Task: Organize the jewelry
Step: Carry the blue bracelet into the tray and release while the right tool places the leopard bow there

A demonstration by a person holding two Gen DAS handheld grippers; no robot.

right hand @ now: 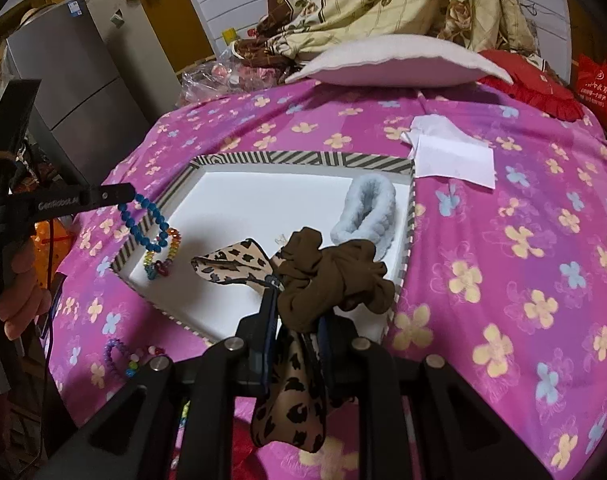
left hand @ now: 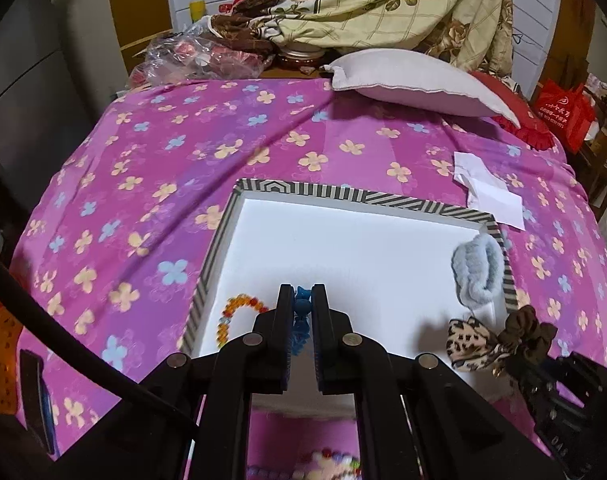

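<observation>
Left gripper clamps blue bead bracelet over tray's near-left rim; right gripper grips brown scrunchie w/ leopard-print bow above tray's near edge, on bed.

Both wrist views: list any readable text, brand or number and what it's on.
"GenRobot.AI", white print on the arm of the left tongs, read from the right wrist view; the first letters are soft.
Red bag beside the bed: white logo and lines of characters, too blurred to read.
Grey fridge: blue sticker near its top, too small to read.
Nothing readable on the striped tray or the white paper.
</observation>
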